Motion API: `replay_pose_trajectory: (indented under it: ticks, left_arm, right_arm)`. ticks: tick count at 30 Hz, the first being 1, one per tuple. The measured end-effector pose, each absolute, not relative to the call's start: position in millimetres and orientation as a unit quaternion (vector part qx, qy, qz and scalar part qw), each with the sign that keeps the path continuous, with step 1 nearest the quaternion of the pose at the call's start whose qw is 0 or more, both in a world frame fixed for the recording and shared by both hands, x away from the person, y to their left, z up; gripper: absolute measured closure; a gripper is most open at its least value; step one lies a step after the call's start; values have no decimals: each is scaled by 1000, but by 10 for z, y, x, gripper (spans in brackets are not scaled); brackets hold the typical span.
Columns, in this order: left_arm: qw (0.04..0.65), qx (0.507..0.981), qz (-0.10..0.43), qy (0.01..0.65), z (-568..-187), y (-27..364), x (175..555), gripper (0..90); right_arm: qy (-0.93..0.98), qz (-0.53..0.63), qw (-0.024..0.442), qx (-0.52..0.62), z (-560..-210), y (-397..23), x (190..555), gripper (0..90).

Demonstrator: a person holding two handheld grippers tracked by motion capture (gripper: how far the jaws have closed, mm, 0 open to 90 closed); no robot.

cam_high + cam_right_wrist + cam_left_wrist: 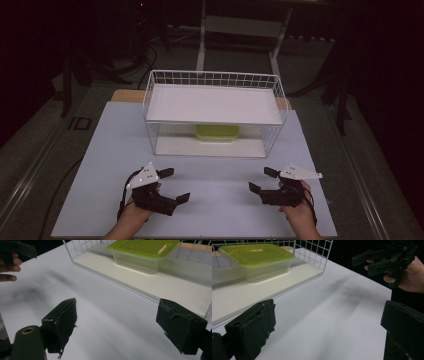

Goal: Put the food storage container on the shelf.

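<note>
A clear plastic box with a lime-green lid (217, 133) (255, 261) (145, 253) sits on the lower white shelf of a white wire rack (150, 100) that lies open toward me. My left gripper (174, 185) (327, 325) hovers open above the near-left part of the table, jaws wide apart with nothing between them. My right gripper (263, 180) (117, 325) hovers open at the near right, also with nothing in it, and appears far off in the left gripper view (374, 261). Both grippers are well short of the rack.
The rack's upper white shelf (215, 102) covers the box from above. The pale table top (215, 210) stretches between rack and grippers. Dark floor, cables and a stand's legs (200, 45) lie beyond the table.
</note>
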State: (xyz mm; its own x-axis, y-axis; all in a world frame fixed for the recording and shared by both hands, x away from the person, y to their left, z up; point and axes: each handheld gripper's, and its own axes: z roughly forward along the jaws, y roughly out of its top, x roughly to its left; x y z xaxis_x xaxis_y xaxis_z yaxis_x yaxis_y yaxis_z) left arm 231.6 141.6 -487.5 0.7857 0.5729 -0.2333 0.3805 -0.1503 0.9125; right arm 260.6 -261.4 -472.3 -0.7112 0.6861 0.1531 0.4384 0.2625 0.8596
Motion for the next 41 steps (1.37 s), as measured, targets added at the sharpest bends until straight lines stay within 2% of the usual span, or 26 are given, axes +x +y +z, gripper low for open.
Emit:
replay_pose_trajectory:
  ticks: [17,29,41]
  left_arm:
    - [555,763,95,317,-5059,1491,2324,3]
    - [553,770,99,301,-5116,1428,2309,3]
    - [552,770,93,305,-5130,1424,2325,3]
  right_arm:
    - [801,483,128,329,-4922,-2715,2661,167]
    - [805,475,105,340,-5045,-2753,2748,167]
    - [809,471,101,336,-5070,-2707,2745,167]
